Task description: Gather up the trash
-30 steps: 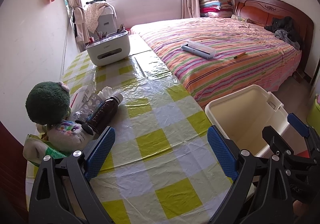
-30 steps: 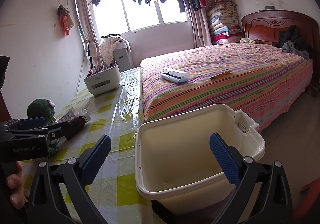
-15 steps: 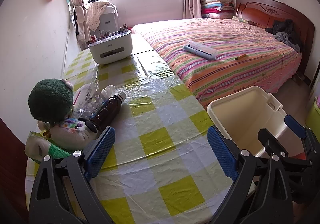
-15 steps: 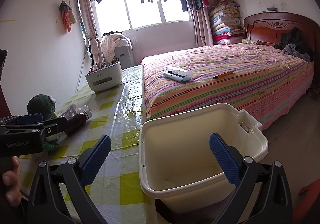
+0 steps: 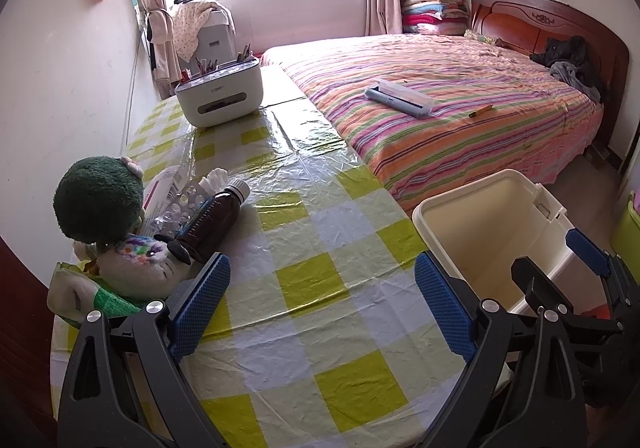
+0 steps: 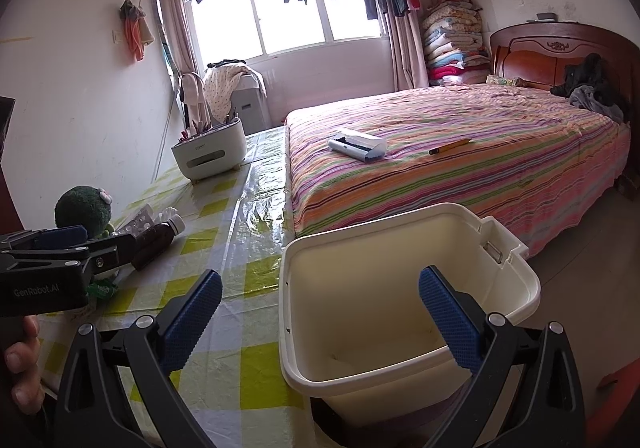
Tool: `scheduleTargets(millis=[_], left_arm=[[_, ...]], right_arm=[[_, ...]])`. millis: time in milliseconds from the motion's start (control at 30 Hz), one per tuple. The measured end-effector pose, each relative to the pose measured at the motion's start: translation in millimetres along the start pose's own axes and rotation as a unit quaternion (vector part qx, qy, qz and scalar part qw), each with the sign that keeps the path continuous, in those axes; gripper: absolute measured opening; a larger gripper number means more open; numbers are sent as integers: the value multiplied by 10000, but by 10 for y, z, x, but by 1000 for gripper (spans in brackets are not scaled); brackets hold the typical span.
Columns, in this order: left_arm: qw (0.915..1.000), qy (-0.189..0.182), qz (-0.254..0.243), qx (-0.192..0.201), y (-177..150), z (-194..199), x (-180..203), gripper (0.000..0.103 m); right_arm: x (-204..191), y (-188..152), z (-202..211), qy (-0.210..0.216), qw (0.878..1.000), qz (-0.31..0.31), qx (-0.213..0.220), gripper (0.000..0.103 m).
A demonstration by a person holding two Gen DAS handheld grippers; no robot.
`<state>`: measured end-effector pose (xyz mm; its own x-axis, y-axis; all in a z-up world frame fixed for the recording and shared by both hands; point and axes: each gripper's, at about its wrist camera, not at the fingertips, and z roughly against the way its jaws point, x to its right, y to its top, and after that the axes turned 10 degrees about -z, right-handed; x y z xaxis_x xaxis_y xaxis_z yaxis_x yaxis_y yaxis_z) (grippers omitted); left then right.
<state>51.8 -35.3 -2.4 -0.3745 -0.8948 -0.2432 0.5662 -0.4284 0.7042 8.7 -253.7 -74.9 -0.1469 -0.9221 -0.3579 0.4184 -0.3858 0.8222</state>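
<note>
A cream bin [image 5: 496, 232] stands empty off the table's right edge; it also shows in the right wrist view [image 6: 404, 288]. A brown medicine bottle [image 5: 214, 218] lies on the checked tablecloth beside an empty blister pack [image 5: 176, 214], a crumpled tissue [image 5: 214, 178] and a white tube [image 5: 160, 184]. My left gripper [image 5: 322, 308] is open and empty above the table's near end, right of that pile. My right gripper [image 6: 320, 318] is open and empty, held over the bin's near rim. The bottle also shows in the right wrist view [image 6: 156, 236].
A green plush head [image 5: 98, 202] and a small plush toy [image 5: 140, 264] sit at the table's left. A white organiser box [image 5: 220, 94] stands at the far end. A striped bed [image 5: 448, 104] with a lint roller case [image 5: 400, 98] and a pencil [image 5: 480, 111] lies to the right.
Both grippers have tilted up and drawn back slightly, so the scene sits lower in both views. Both jaws stay open and nothing on the table has moved.
</note>
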Motion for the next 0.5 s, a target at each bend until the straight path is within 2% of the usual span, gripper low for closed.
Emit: scheduleTargets(millis=[500], left_arm=[[10000, 47, -39, -57, 4, -72, 26, 92]], right_arm=[[14, 0, -2, 35, 10000, 12, 31, 96]])
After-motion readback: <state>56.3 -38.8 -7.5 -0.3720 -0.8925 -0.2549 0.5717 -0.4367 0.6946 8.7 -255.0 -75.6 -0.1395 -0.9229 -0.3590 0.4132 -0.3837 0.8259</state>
